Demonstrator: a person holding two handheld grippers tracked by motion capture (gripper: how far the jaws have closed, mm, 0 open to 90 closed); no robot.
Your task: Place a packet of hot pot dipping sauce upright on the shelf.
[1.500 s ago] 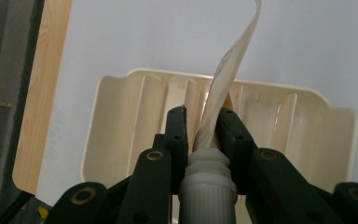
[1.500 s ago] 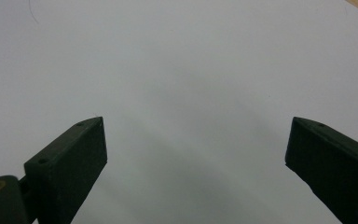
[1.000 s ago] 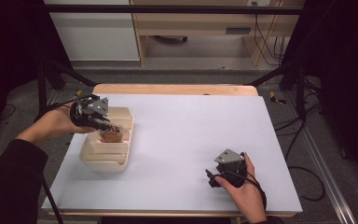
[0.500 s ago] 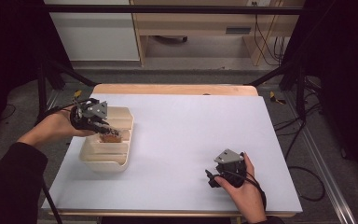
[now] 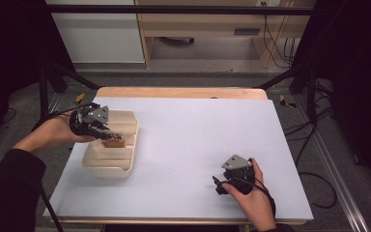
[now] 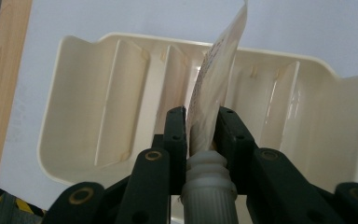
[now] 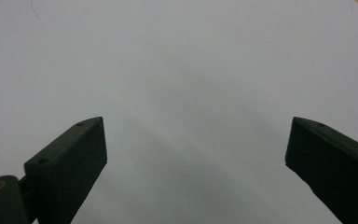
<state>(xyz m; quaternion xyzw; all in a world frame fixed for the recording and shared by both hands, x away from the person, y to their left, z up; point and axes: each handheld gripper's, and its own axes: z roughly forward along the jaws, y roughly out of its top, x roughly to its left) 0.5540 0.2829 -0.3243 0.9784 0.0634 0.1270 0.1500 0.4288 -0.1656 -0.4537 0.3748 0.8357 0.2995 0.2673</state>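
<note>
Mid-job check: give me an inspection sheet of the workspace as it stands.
Surface: white table top, bare around the tray.
Job's things: cream divided tray at left; spouted pouch held over it.
Clutter: nothing seen.
Grippers: left gripper shut on the pouch near its spout; right gripper open, low over the table.
Cables: one trails from each gripper; more cables on the floor beyond.
Surroundings: cabinet, black frame legs.
</note>
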